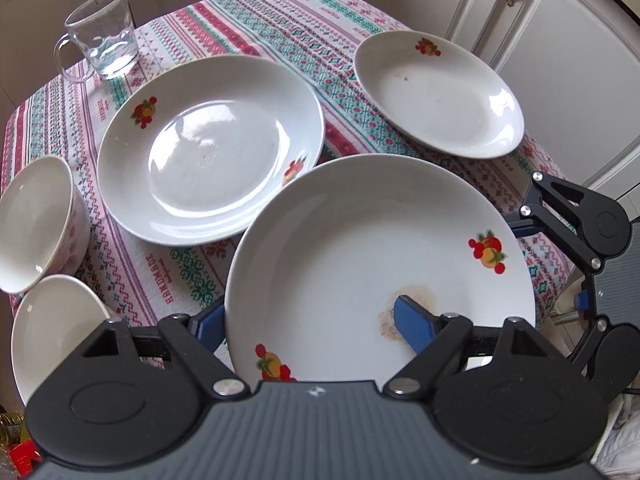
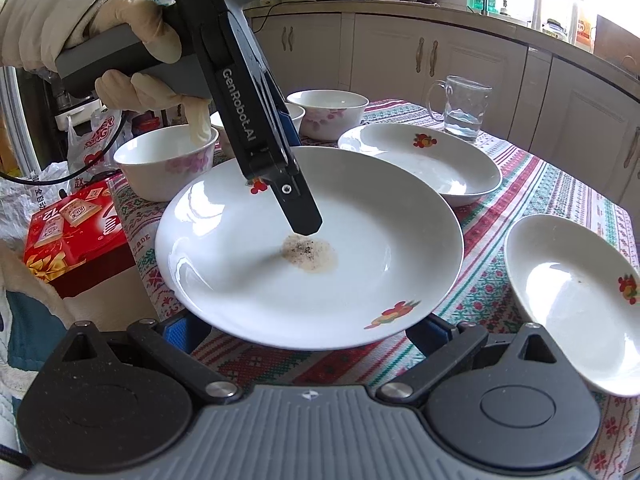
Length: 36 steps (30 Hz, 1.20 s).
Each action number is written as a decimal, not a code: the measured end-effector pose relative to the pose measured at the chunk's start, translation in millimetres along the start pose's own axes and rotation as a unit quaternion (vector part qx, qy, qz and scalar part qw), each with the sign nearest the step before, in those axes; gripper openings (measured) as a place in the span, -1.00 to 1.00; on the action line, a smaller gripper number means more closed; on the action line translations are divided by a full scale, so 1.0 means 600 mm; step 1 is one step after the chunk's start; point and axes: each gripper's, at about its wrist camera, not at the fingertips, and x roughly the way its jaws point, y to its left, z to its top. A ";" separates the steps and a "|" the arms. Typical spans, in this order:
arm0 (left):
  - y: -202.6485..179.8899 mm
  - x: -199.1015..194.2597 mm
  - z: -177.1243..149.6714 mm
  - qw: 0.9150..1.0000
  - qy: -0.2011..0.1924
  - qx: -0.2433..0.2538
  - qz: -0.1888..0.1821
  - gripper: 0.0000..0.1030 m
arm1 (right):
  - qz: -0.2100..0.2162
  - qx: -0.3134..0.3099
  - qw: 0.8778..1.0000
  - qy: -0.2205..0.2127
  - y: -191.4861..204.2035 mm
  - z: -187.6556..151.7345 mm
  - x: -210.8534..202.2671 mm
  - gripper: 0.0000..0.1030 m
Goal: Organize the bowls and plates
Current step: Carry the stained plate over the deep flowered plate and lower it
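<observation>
left gripper (image 1: 316, 328) outer finger behind plate (image 1: 360, 248), box (image 2: 76, 236) lettering unreadable

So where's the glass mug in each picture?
Left wrist view: the glass mug stands at the top left, on the far corner of the tablecloth, behind a plate.
Right wrist view: the glass mug stands at the upper right, on the far edge of the table, behind a plate.
Shared landmark: the stained plate, low and central in both views.

Left gripper (image 1: 308, 322) clamped, angled down; right gripper (image 2: 306, 330) spread.
</observation>
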 end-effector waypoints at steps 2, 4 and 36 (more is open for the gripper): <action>-0.004 -0.004 0.010 1.000 -0.003 0.003 0.000 0.65 | -0.001 0.002 1.000 -0.003 -0.006 0.001 -0.006 1.00; -0.010 -0.006 0.021 1.000 -0.006 0.007 0.000 0.65 | -0.002 0.003 1.000 -0.005 -0.014 0.002 -0.014 1.00; -0.128 0.093 0.248 0.991 -0.017 0.124 -0.047 0.65 | -0.116 0.076 0.990 -0.013 -0.180 -0.052 -0.110 1.00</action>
